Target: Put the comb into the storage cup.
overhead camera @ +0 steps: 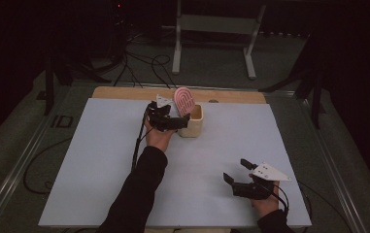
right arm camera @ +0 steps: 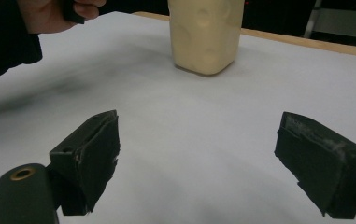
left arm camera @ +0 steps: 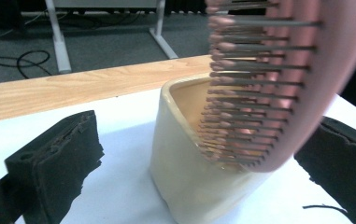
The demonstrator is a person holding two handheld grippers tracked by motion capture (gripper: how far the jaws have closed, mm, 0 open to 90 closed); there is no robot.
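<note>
Your left gripper (overhead camera: 181, 118) sits at the cream cup (overhead camera: 193, 121) near the far edge of the white table cover (overhead camera: 100, 160), just left of the cup in the high view. Its jaws stand released, spread wide. In the left gripper view the cup (left arm camera: 189, 177) and the pink hairbrush (left arm camera: 278, 84) sit between the two black pads (left arm camera: 56, 158), and neither pad presses on them.

The hairbrush (overhead camera: 184, 100) stands head-up in the cup, leaning to the left over the rim. Its bristles face your left gripper; bristle tips show pink in the left gripper view. The lower end of the brush goes down inside the cup; how it rests there you cannot tell.

Your right gripper (overhead camera: 236, 171) hovers low over the near right part of the cover, well apart from the cup. Its jaws are released too: in the right gripper view both pads (right arm camera: 89, 154) stand wide with only bare cover between them, and the cup (right arm camera: 205, 35) shows farther off, straight ahead.

A strip of the wooden tabletop (overhead camera: 124, 92) shows beyond the cover's far edge. A white metal frame (overhead camera: 216, 29) stands on the floor behind the table.
</note>
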